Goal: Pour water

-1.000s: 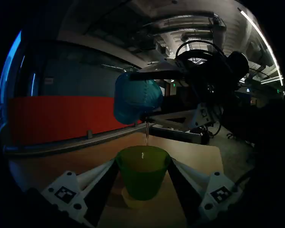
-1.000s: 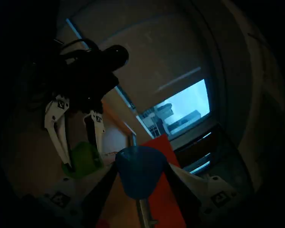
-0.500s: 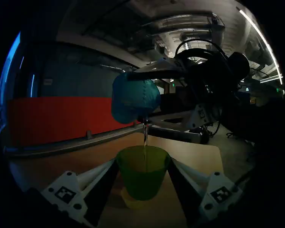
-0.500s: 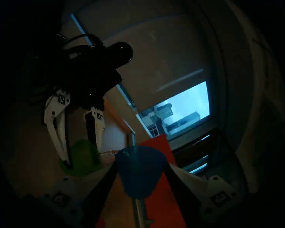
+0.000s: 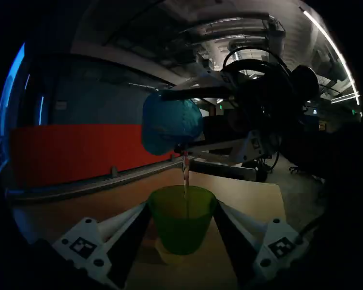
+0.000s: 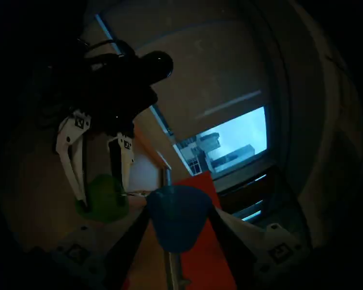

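The left gripper point(image 5: 182, 209) is clamped on an upright green cup point(image 5: 182, 227) sitting on the wooden table point(image 5: 247, 193), its two white fingers pressing the cup's sides. Above it, the right gripper point(image 5: 175, 123) grips a blue cup point(image 5: 171, 123) tipped steeply over, mouth down toward the green one and just apart from it. A thin stream of water point(image 5: 185, 171) runs from the blue cup's lip into the green cup's open mouth.

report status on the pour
Left gripper shut on green cup, held upright. Right gripper shut on blue cup, tipped above it. Water stream falling into green cup. Nothing blocking.
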A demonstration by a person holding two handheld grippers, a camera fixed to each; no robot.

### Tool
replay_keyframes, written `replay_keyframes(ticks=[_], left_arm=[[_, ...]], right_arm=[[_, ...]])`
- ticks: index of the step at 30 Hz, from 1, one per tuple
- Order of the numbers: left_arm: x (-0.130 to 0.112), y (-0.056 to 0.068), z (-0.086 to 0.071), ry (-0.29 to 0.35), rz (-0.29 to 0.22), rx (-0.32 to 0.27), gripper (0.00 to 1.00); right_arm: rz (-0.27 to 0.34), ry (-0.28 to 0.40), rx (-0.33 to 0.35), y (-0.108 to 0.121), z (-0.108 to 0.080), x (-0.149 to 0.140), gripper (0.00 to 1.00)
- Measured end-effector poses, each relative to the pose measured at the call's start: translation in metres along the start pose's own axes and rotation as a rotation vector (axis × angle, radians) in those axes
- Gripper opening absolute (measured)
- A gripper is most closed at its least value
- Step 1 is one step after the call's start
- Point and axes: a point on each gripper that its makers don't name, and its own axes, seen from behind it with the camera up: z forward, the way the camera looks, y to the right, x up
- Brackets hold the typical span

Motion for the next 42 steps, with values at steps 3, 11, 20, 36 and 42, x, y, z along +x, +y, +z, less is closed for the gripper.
replay_keyframes(ticks=[3, 11, 20, 36, 42], left_arm=[[0.0009, 0.0006, -0.0006, -0.002, 0.004, -0.001, 0.87], [-0.0007, 0.0021, 0.0000, -0.007, 0.013, -0.002, 0.87], [0.0011, 0.0042, -0.0007, -0.004, 0.016, -0.004, 0.87], [0.0020, 0.0045, -0.0014, -0.002, 0.017, -0.004, 0.87], [0.0026, 0.0051, -0.0015, -0.003, 0.019, -0.006, 0.87]], right_arm=[[-0.008, -0.002, -0.002, 0.0012, -0.0002, -0.0002, 0.90], [-0.028, -0.008, -0.006, 0.0022, -0.0016, -0.0004, 0.90], [-0.042, -0.014, -0.008, 0.0022, -0.0028, -0.0011, 0.90], [-0.076, -0.016, -0.017, 0.0081, -0.0047, 0.0000, 0.90], [-0.092, -0.017, -0.019, 0.0090, -0.0047, 0.0003, 0.90]])
